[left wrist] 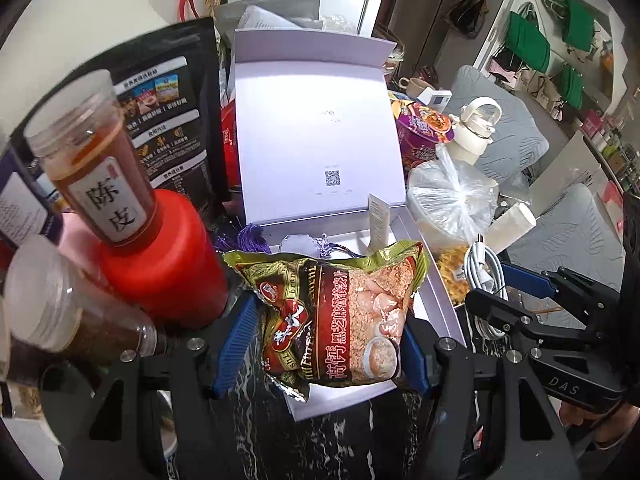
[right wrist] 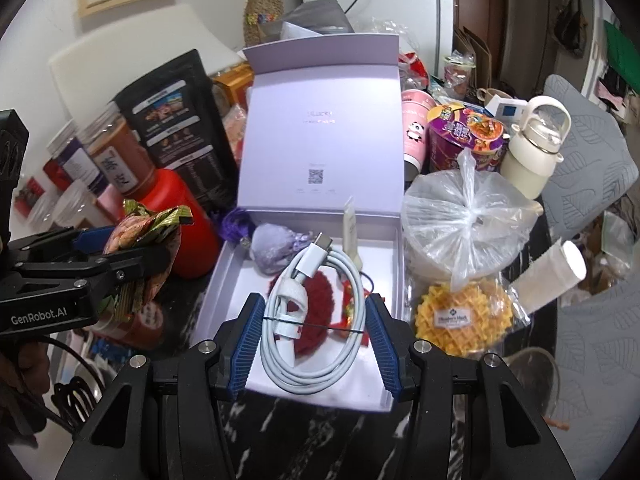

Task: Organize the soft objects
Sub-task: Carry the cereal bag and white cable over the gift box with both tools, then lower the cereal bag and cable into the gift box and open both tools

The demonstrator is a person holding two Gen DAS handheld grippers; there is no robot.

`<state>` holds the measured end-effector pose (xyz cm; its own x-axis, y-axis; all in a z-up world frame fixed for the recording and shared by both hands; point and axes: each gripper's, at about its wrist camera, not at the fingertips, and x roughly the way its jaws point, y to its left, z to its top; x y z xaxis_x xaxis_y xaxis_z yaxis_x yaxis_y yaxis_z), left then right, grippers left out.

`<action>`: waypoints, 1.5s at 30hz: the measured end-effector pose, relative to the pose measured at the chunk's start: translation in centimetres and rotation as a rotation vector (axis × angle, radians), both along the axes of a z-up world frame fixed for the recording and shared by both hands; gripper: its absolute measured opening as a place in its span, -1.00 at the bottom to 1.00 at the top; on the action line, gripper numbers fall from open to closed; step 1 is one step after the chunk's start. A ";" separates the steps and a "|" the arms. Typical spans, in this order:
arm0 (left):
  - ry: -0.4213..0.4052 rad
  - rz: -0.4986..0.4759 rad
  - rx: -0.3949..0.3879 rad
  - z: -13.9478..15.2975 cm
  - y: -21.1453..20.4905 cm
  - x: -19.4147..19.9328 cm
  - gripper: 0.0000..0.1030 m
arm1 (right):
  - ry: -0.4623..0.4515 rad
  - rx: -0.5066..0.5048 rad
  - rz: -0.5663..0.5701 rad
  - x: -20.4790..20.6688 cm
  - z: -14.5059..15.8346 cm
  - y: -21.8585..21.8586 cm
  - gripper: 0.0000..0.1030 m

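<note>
Hovering over the open box (right wrist: 394, 248), left fingers (left wrist: 240, 344) clamp the snack packet (left wrist: 340, 320); right fingers (right wrist: 246, 344) clamp the coiled cable (right wrist: 316, 320).

Red canister (right wrist: 176, 220) and bagged tub (right wrist: 460, 220) closely flank the box (right wrist: 224, 276).

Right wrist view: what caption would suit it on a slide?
Right gripper holds a coiled white cable over the open lilac box; the left gripper grips a snack packet beside it.
</note>
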<state>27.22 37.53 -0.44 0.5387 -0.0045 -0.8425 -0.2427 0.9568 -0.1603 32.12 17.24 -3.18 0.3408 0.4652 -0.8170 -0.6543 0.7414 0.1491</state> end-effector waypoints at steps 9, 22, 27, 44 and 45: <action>0.033 0.000 -0.007 -2.7 0.6 2.3 0.26 | 0.025 -0.029 -0.035 2.7 -2.6 0.6 -0.01; 0.110 0.004 -0.019 -7.5 1.0 4.8 0.26 | 0.059 -0.071 -0.033 4.8 -6.8 1.8 -0.01; 0.140 -0.001 -0.044 -9.2 0.9 5.7 0.26 | 0.086 -0.091 -0.024 5.2 -8.5 2.0 -0.01; 0.232 -0.038 -0.059 -13.2 0.0 7.0 0.26 | 0.145 -0.138 -0.006 5.5 -12.0 2.8 0.00; 0.236 -0.035 -0.061 -13.4 -0.1 6.9 0.26 | 0.147 -0.140 -0.003 5.5 -12.1 2.8 0.00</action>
